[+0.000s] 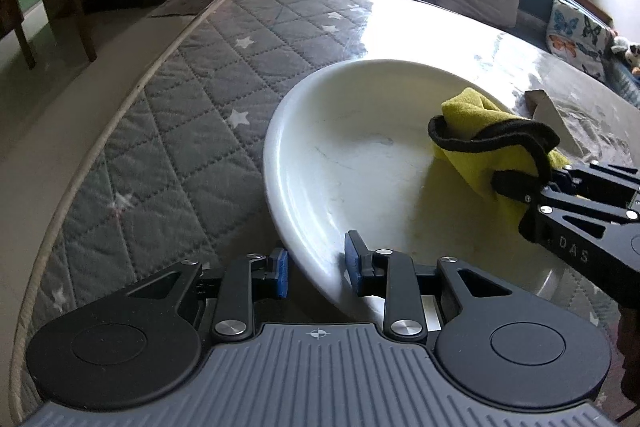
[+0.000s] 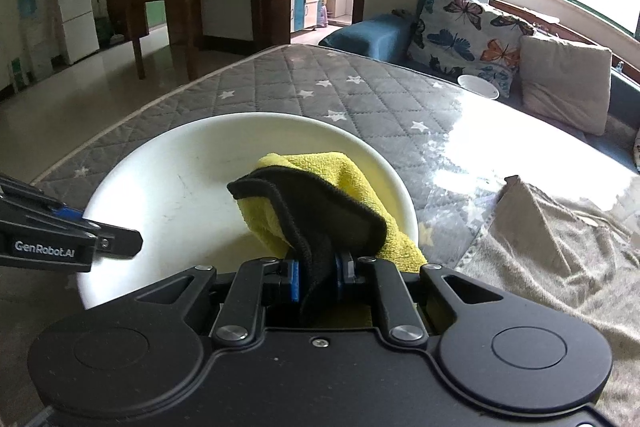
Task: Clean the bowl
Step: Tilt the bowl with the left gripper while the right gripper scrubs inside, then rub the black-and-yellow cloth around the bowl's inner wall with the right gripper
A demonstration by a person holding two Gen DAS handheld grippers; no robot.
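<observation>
Your landmark is the white bowl, which sits tilted on the grey quilted mattress with its near rim raised.

Left gripper: its 2 blue-padded fingers straddle the near rim of the bowl, 1 pad outside the wall and 1 inside, clamped on that rim.

Right gripper: its fingers are closed tight on the yellow cloth by its black edging. The cloth bunches forward of the fingers and lies inside the bowl, against the far right part of its inner surface.

Beyond the bowl, near the far edge of the mattress, stands 1 small white cup. To the right of the bowl lies a crumpled grey blanket.
</observation>
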